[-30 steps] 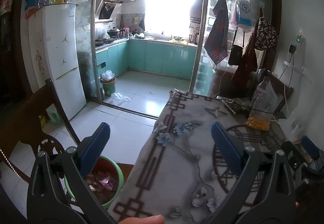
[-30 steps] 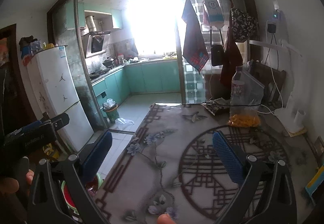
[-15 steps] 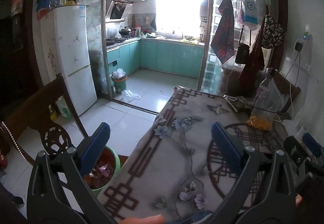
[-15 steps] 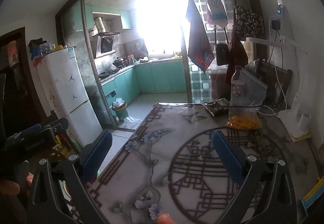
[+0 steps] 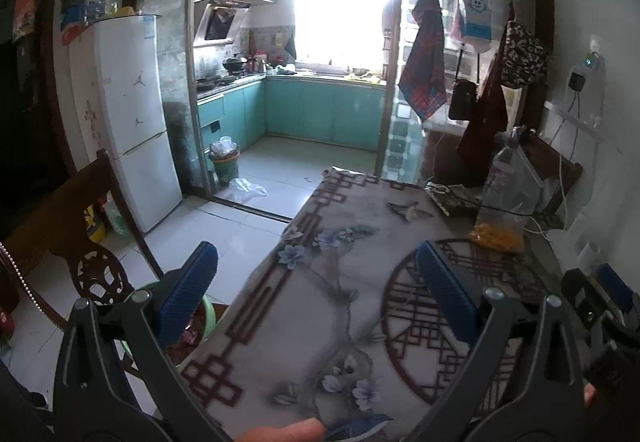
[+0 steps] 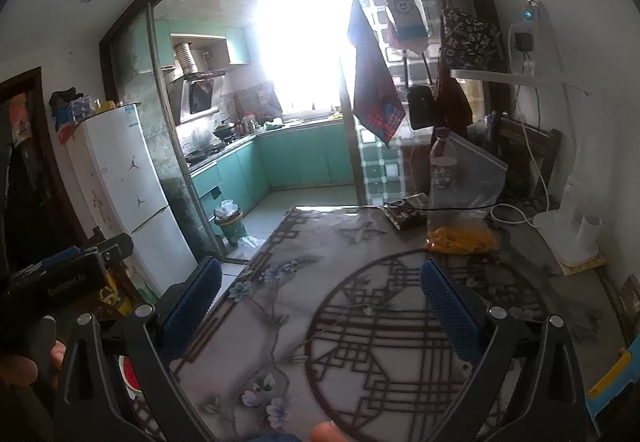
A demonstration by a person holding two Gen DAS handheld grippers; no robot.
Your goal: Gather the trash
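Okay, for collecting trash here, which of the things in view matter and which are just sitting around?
Belongs to the job:
- green bin on the floor beside the table, wrappers inside
- dark wrapper on the table's far end
- left hand-held gripper and right hand-held gripper, both open and empty

Just lying about:
- plastic bottle
- clear bag of orange snacks
- fridge
- hanging checked cloth

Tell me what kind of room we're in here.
Most likely a home dining area opening onto a kitchen: a table under a floral cloth, a white fridge by the sliding glass door, and teal kitchen cabinets beyond it.
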